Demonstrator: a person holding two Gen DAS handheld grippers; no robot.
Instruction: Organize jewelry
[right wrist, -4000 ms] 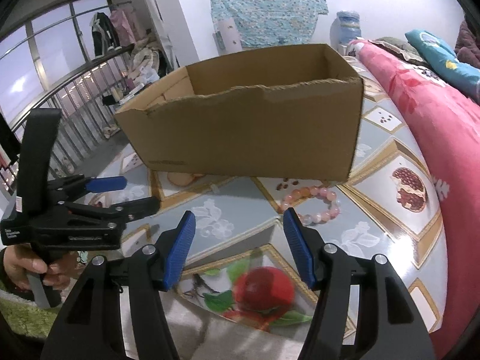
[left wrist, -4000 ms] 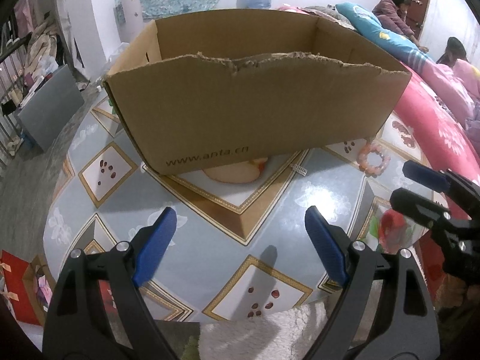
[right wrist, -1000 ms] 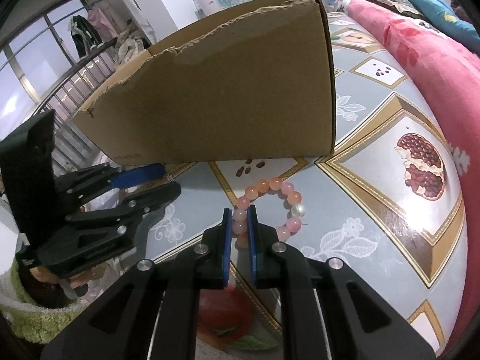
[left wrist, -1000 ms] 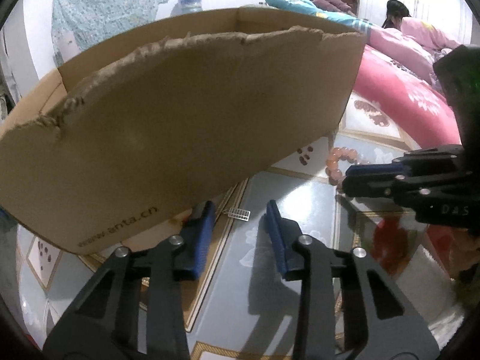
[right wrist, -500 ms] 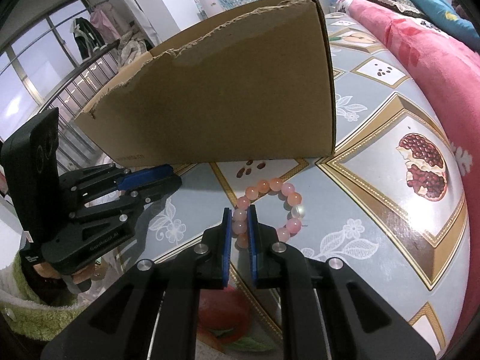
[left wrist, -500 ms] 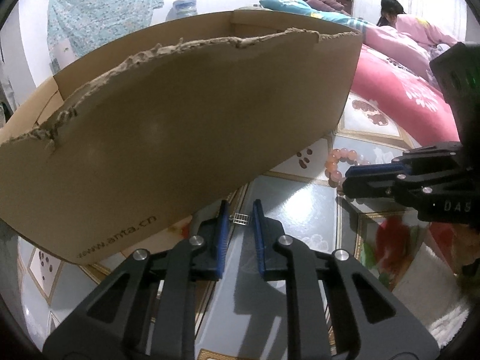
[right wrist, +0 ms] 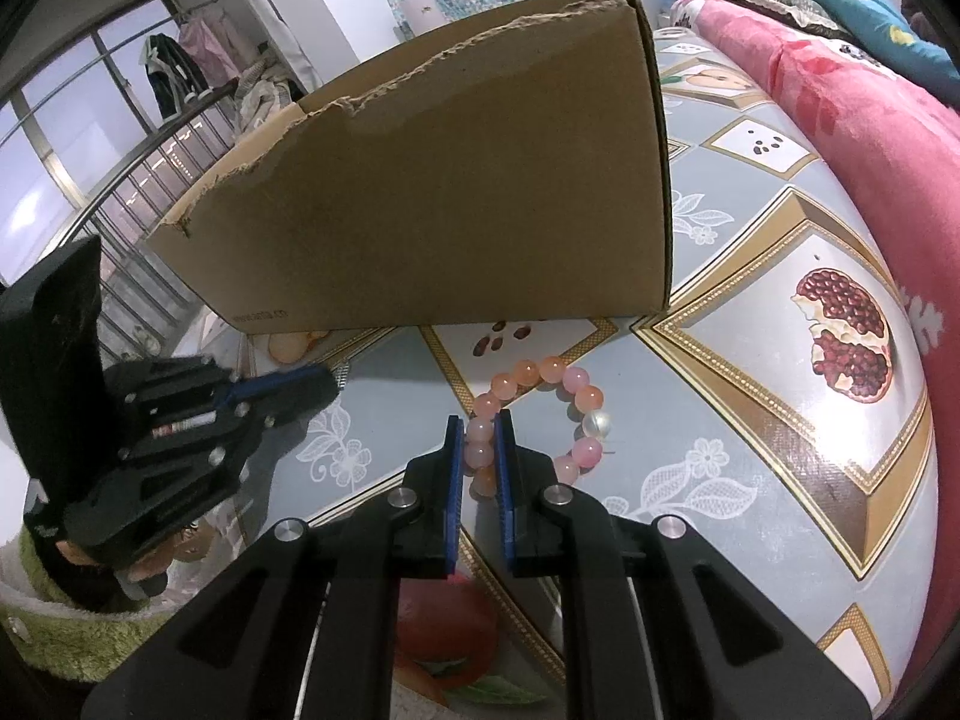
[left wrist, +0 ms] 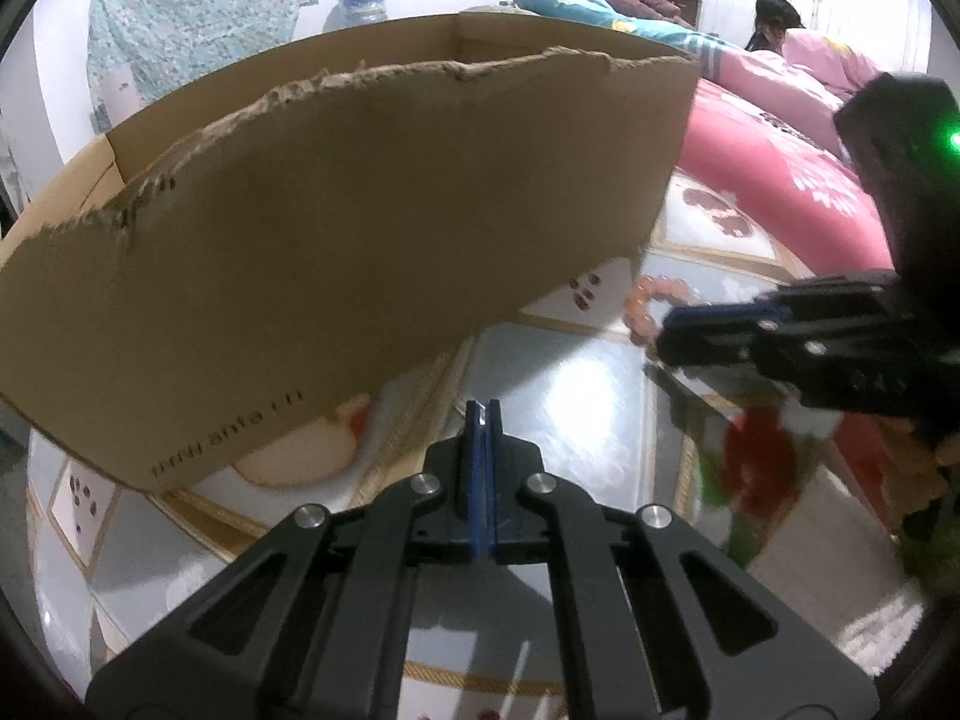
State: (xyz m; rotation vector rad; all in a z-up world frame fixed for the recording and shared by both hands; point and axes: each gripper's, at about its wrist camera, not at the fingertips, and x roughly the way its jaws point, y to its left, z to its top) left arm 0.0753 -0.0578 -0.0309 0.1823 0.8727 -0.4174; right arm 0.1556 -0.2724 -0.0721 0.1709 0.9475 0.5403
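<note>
The right gripper (right wrist: 479, 420) jaws pinch the pink bead bracelet (right wrist: 543, 414) near the cardboard box (right wrist: 450, 204), while the left gripper (left wrist: 483, 411) jaws are closed on a small white clip (left wrist: 482, 417).

The left gripper (left wrist: 482, 414) points steeply down, its blue pads pressed flat together (only a pale sliver shows at the tips, too small to identify). The right gripper (right wrist: 479, 438) tilts down likewise, its jaws nearly closed, clamping a narrow gap. A hand (right wrist: 147, 573) in a green sleeve holds the left one.
</note>
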